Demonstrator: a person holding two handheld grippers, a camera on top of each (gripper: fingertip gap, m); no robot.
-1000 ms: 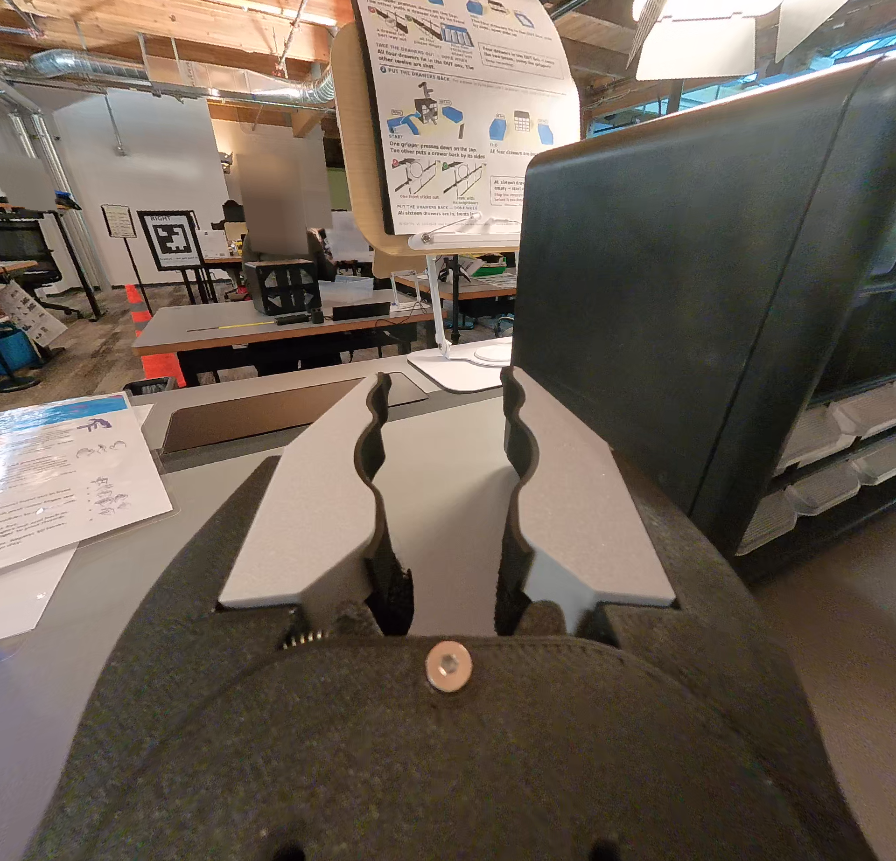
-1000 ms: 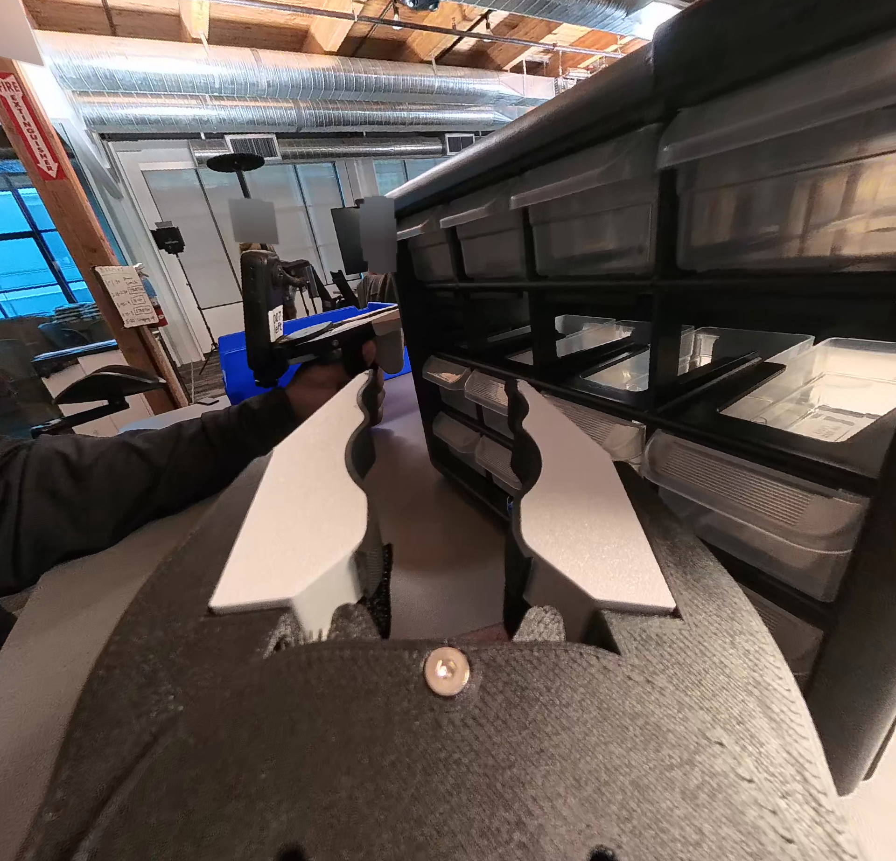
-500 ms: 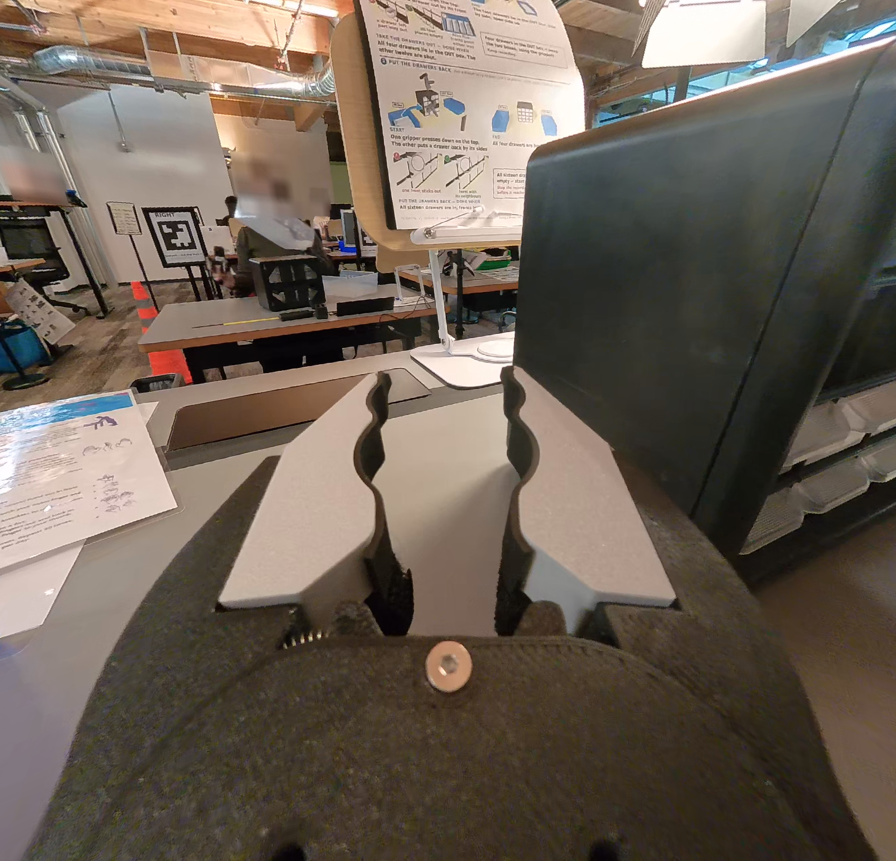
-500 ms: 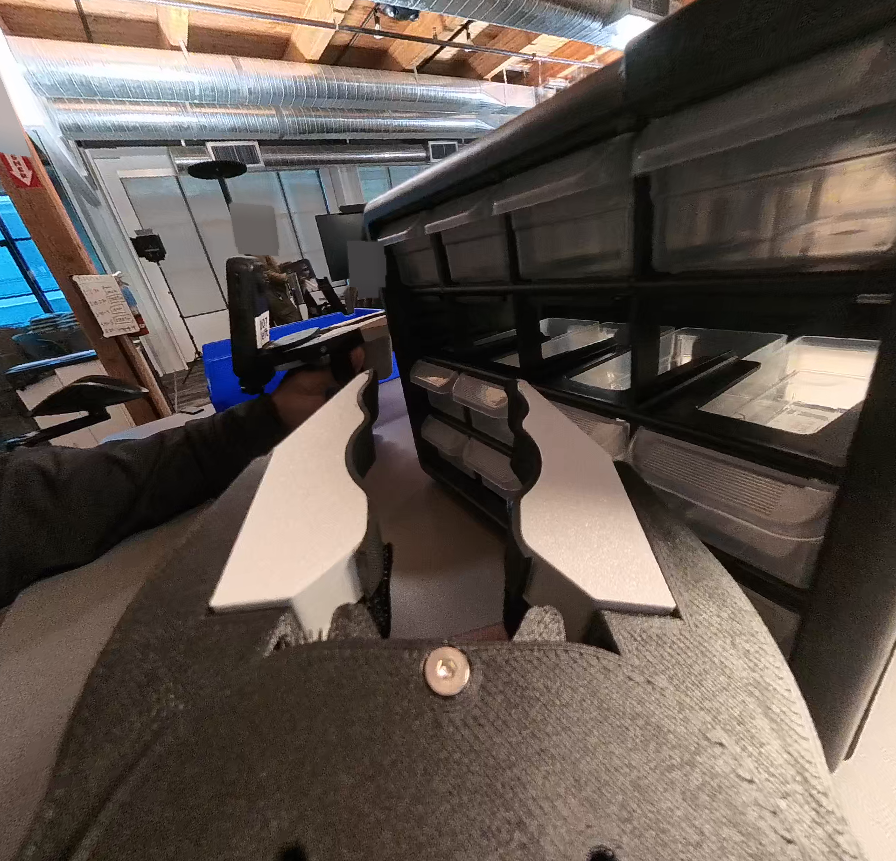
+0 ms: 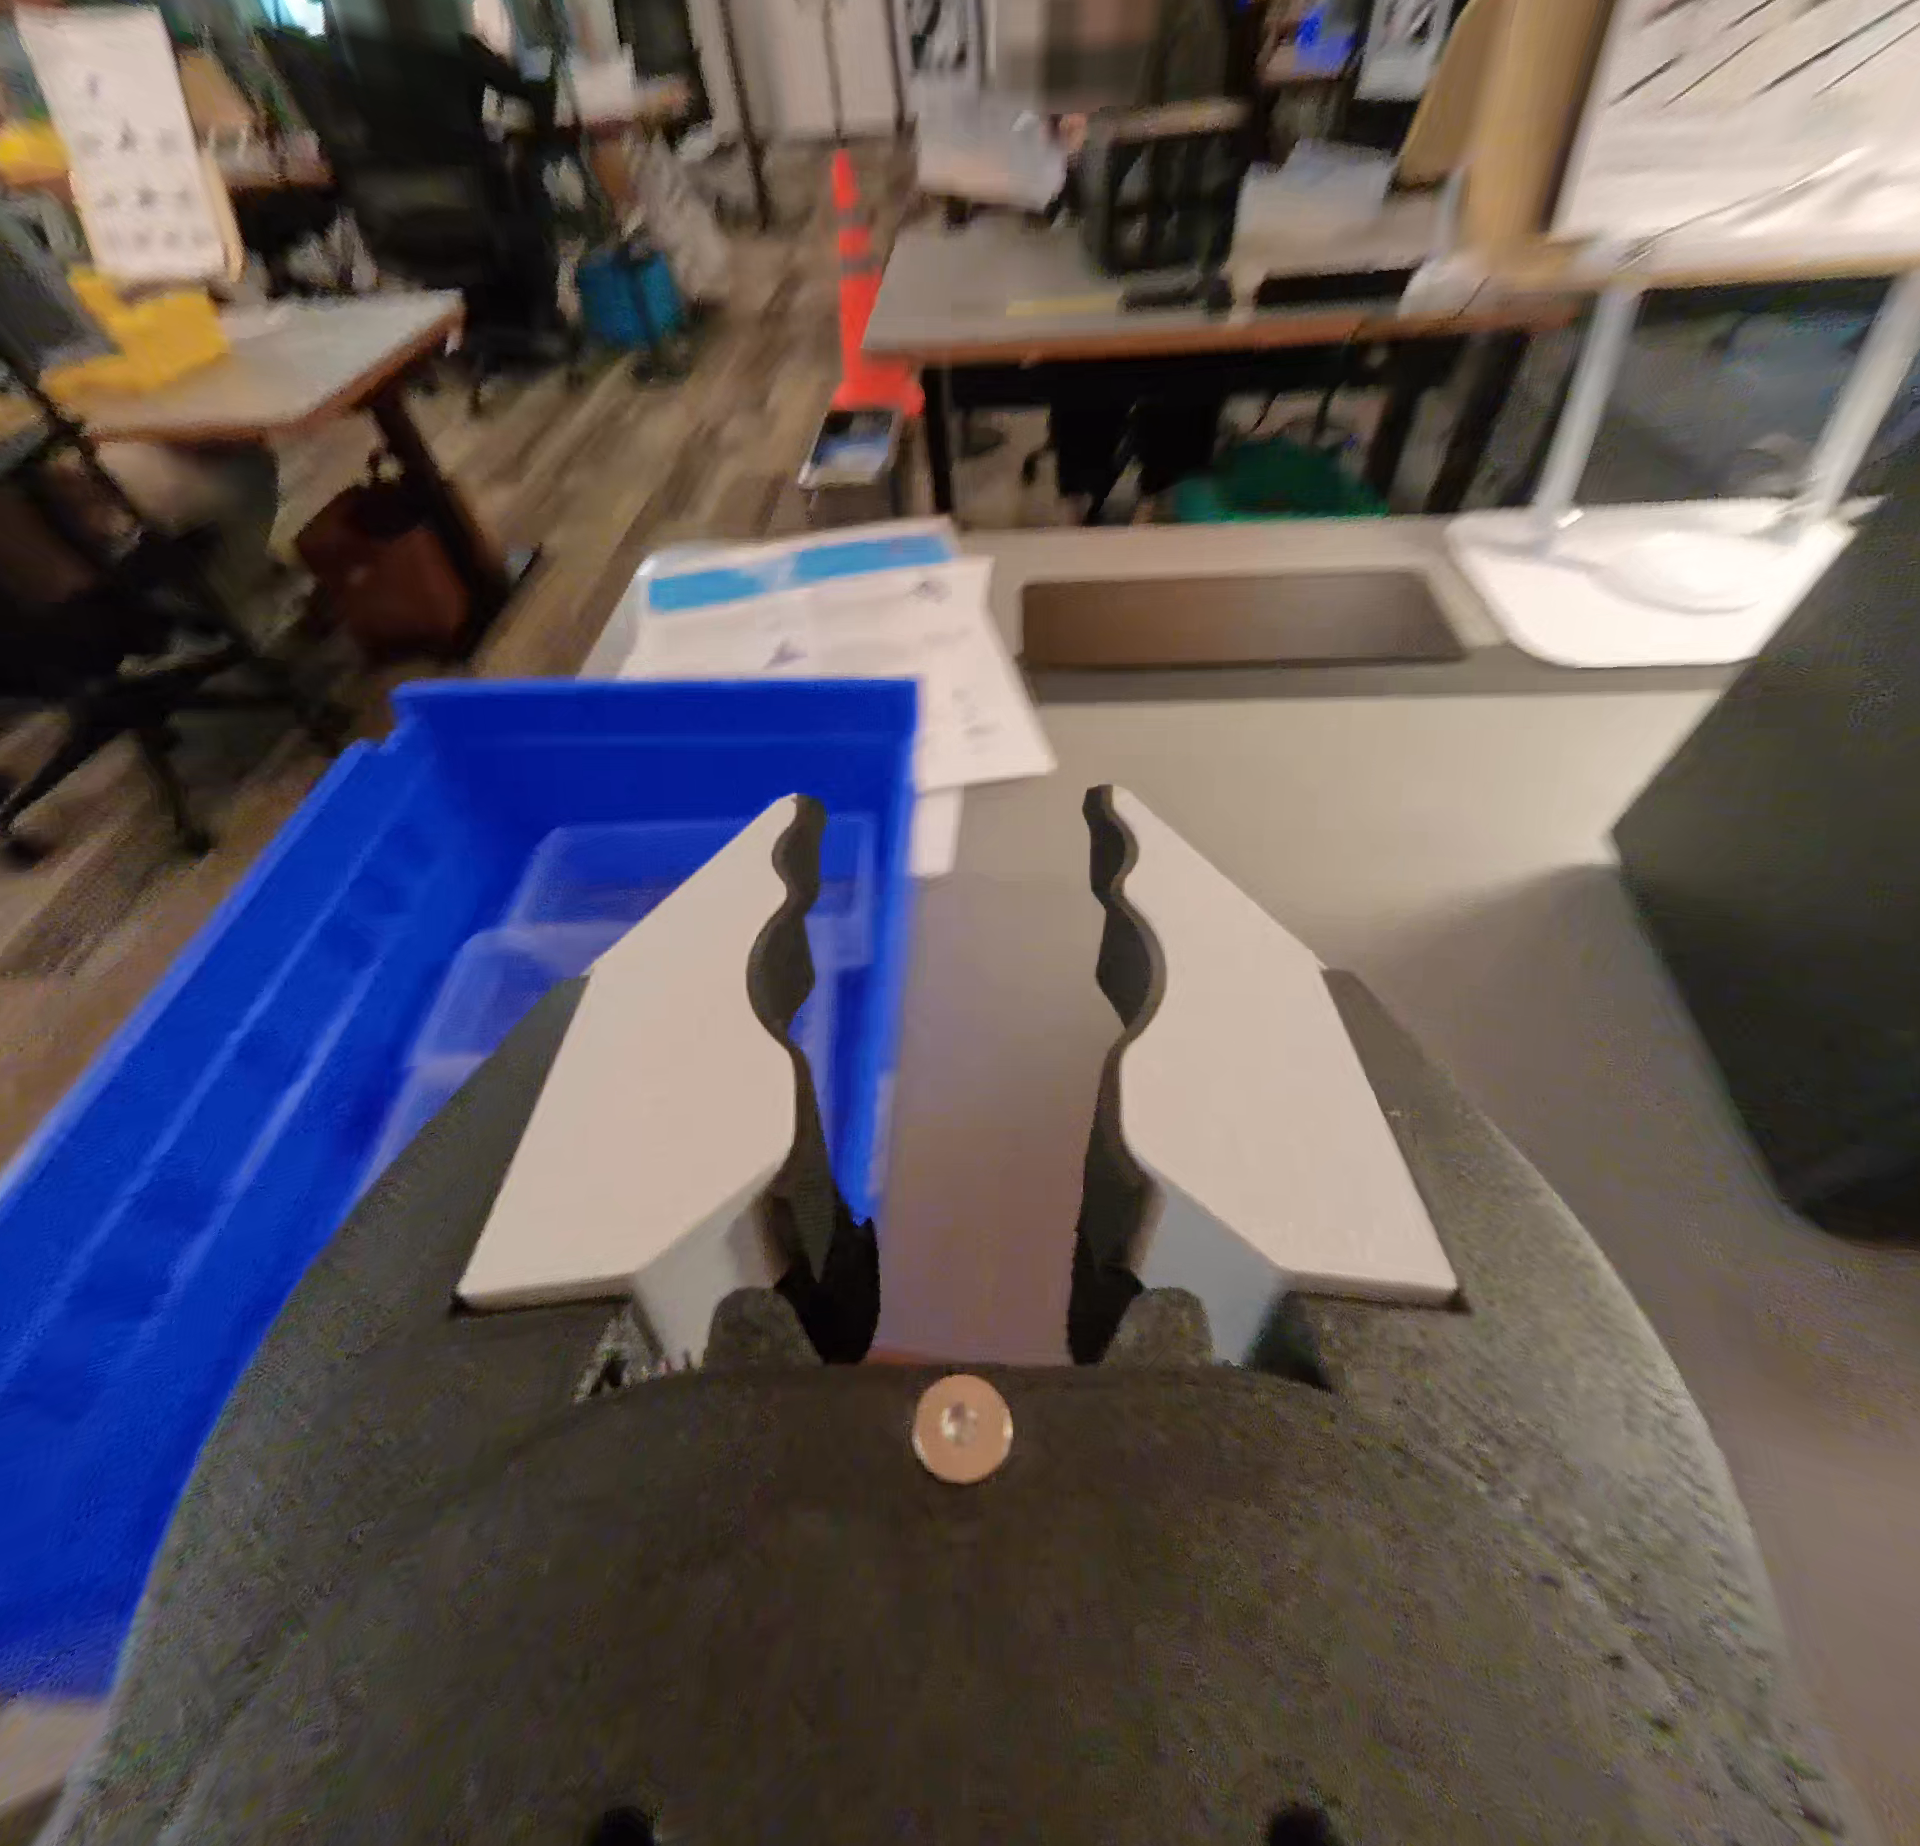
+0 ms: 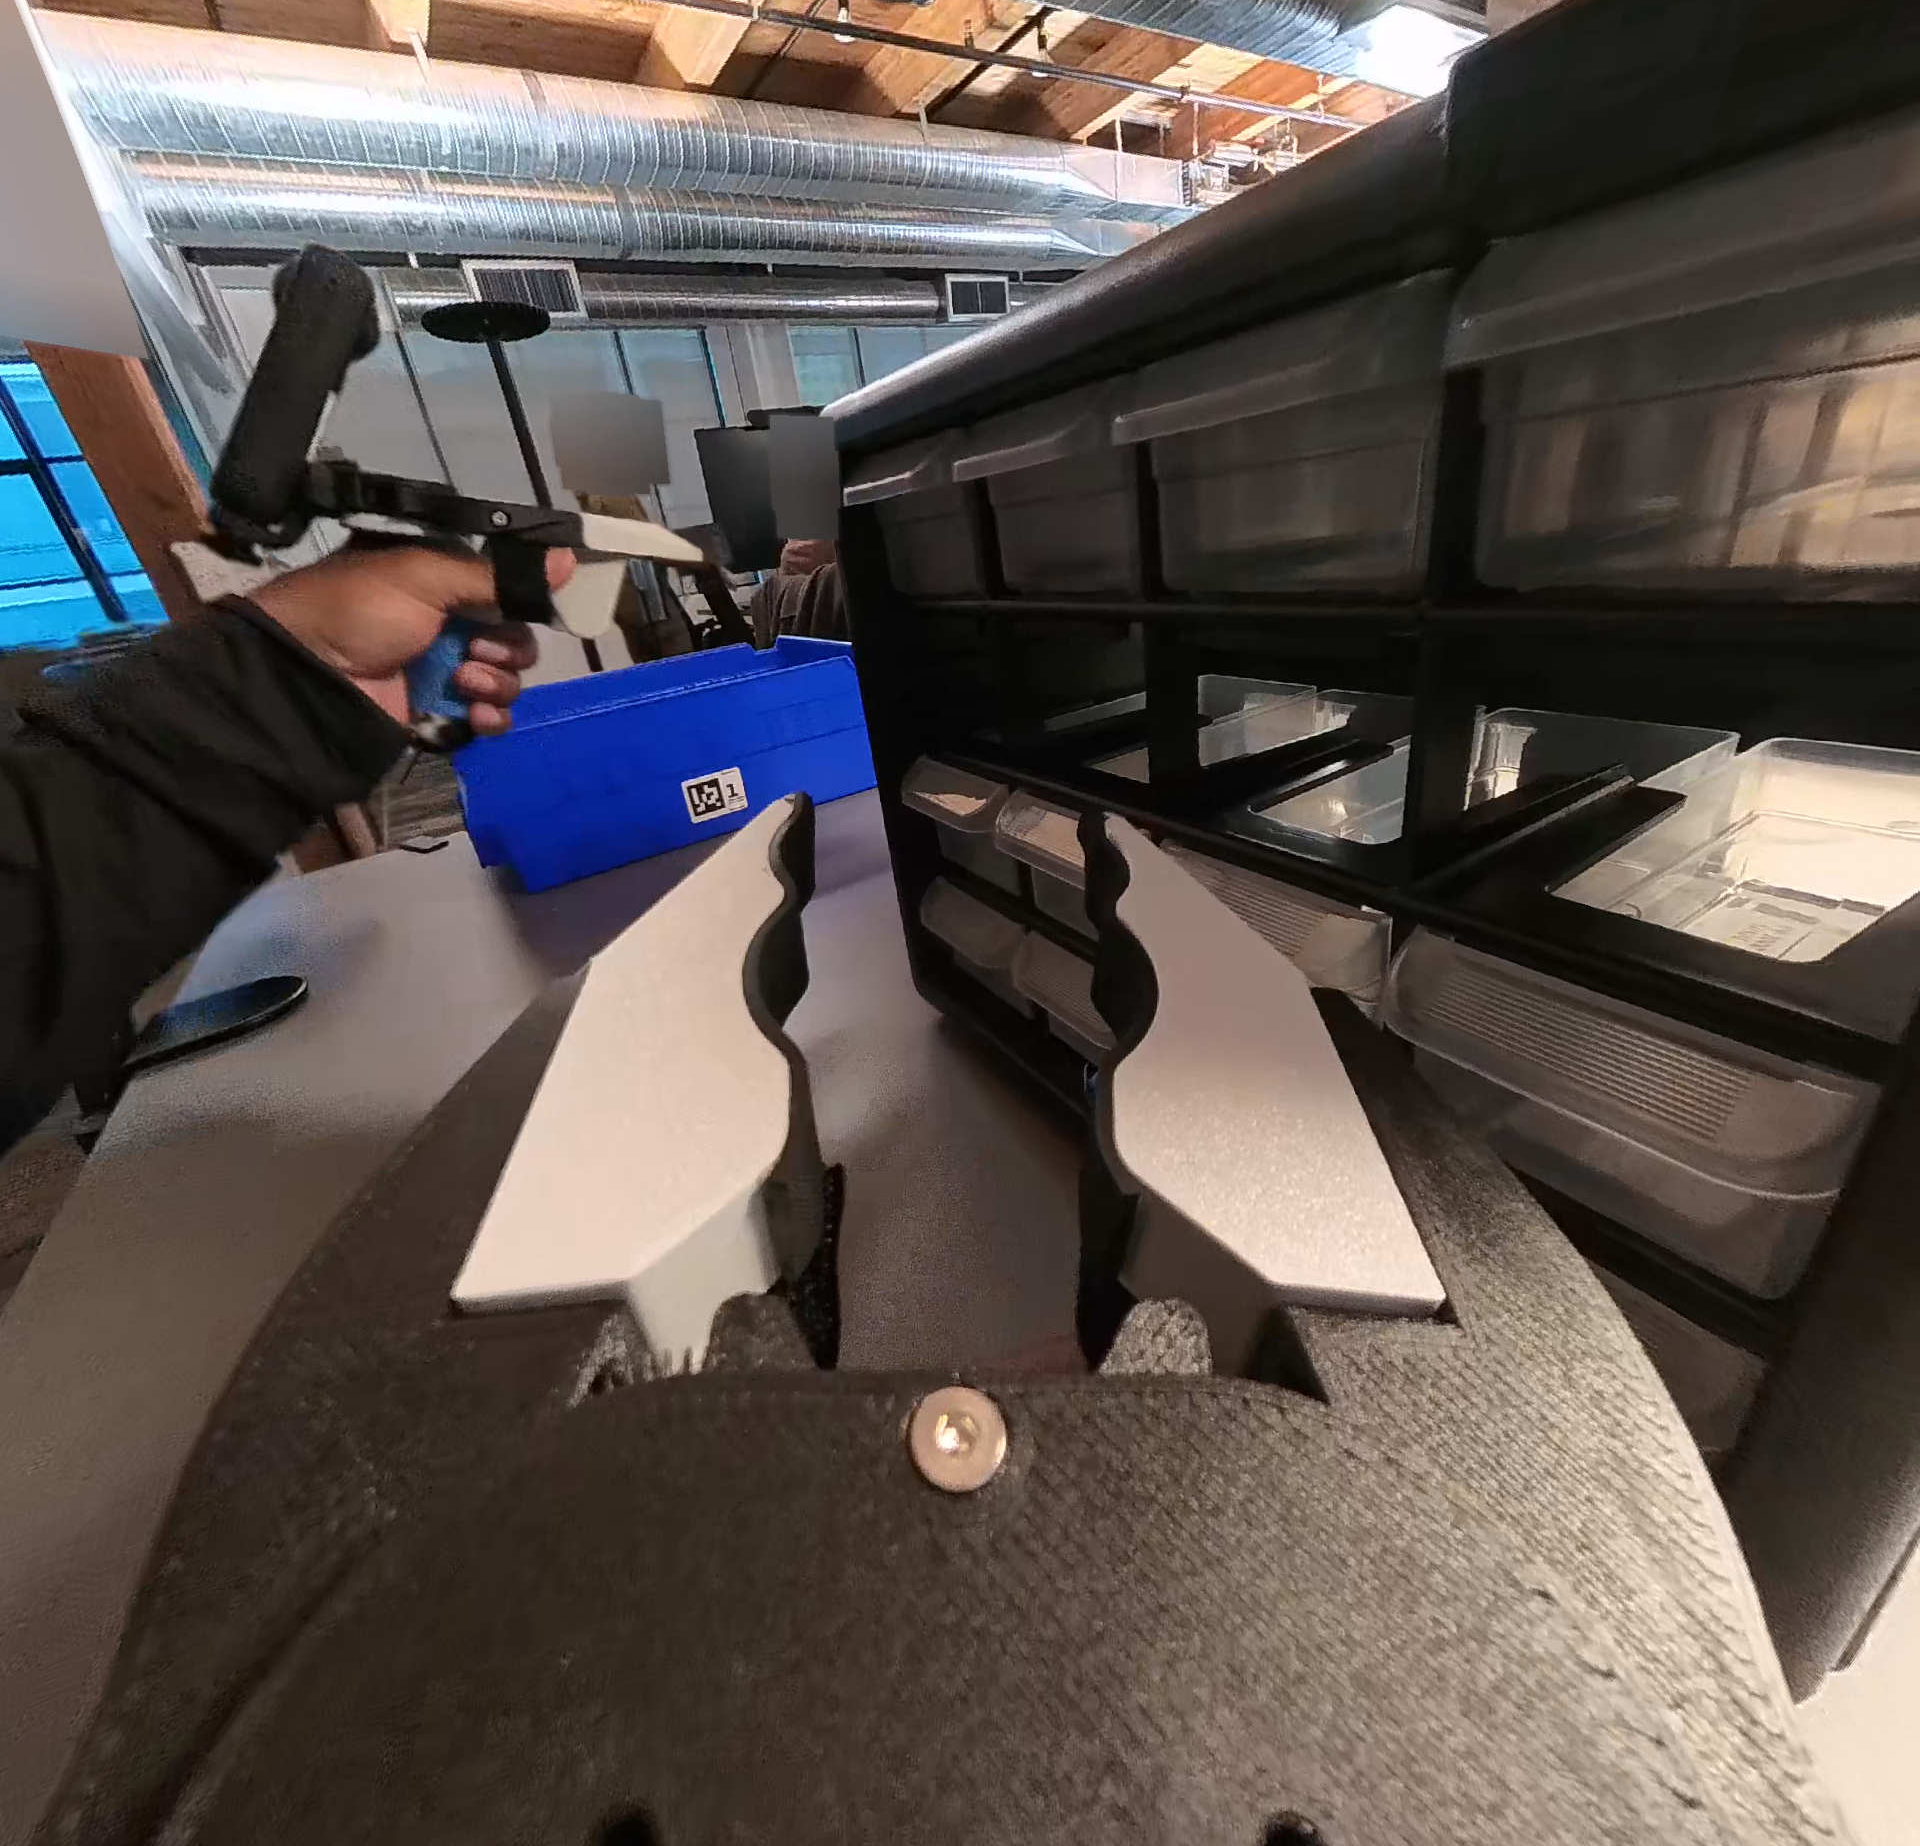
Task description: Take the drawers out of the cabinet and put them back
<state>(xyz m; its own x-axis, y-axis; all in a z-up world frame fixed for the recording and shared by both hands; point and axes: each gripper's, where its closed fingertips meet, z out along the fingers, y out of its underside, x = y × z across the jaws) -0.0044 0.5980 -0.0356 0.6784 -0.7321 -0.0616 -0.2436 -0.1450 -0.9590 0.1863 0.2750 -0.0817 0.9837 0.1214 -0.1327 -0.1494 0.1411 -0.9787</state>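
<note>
The left wrist view is smeared with motion blur, so the room behind, its desks, an orange cone [image 5: 862, 269] and the papers [image 5: 852, 643] on the tabletop [image 5: 1299, 809] are soft and their print unreadable. The left gripper [image 5: 951, 809] stands released, with only bare tabletop between its fingers. Its left finger overlaps a blue bin [image 5: 312, 965] at the tabletop's left edge; inside the bin lie clear drawers [image 5: 582, 923], but blur and the finger hide how many, and the bin's near end is cut off by the gripper body. The black cabinet [image 5: 1787, 913] shows only as a dark side wall running out of the right edge. In the sharper right wrist view, the right gripper [image 6: 945, 835] is likewise released and bare, just beside the cabinet's [image 6: 1195, 290] lower left corner. Drawers [image 6: 1278, 508] fill the top row and the lower rows; in the second row, clear drawers [image 6: 1766, 851] sit partly pushed into their slots, their rear parts lost in shadow. The cabinet's right part is cropped. Farther left a hand [image 6: 405, 622] holds the left gripper above the blue bin, whose inside is hidden from here.
</note>
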